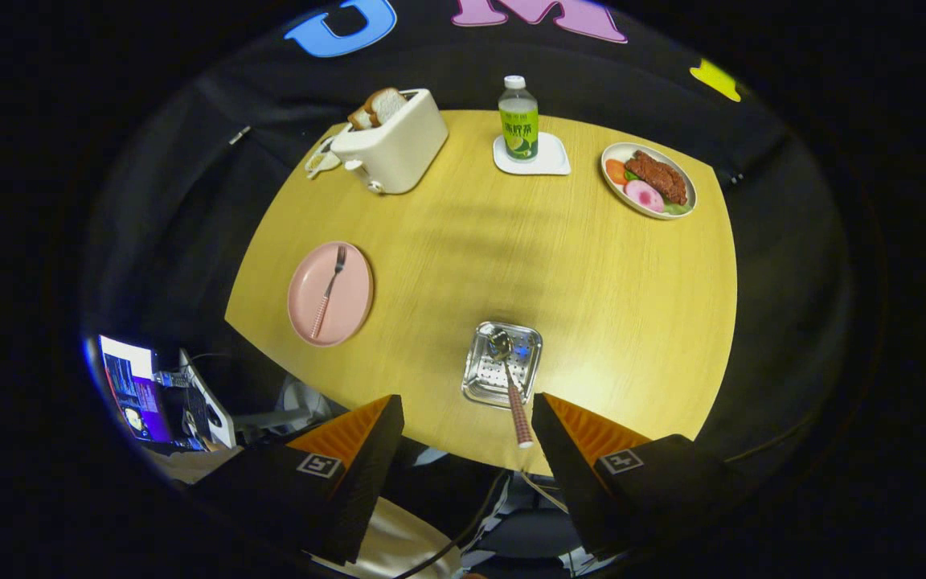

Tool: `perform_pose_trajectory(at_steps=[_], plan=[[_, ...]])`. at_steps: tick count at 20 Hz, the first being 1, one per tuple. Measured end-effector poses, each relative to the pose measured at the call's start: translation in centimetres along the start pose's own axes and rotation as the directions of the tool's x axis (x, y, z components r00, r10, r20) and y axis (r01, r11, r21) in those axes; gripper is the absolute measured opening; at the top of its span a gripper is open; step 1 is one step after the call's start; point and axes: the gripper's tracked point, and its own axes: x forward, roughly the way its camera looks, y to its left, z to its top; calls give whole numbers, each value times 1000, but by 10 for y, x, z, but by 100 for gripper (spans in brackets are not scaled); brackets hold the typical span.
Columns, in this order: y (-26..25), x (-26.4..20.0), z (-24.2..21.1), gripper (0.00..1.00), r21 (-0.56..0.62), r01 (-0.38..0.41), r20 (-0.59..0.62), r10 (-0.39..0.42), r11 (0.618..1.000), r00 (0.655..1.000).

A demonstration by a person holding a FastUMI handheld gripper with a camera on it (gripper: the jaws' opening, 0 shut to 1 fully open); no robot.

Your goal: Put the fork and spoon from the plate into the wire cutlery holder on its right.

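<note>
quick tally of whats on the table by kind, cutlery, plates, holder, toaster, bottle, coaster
cutlery: 2, fork on the pink plate, spoon in the cutlery holder
plates: 2, pink plate and food plate
cutlery holder: 1
toaster: 1
bottle: 1
coaster: 1
total: 8
The gripper is open, with the spoon handle between its fingers.

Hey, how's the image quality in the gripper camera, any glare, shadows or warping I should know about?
Gripper view: strong fisheye warping bows the table edges; a bright glare patch sits on the wood right of the cutlery holder, and the holder's metal glints; faint banded shadows cross the tabletop's middle; the fork on the pink plate stays sharp; the gripper hangs open.
</note>
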Motion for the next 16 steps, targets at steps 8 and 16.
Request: perform_pose_trajectory(at_steps=[8, 16], plan=[[68, -10, 38, 99, -11, 13, 306, -9, 1000, 952], [154, 56, 51, 100, -74, -32, 298, 53, 997, 953]])
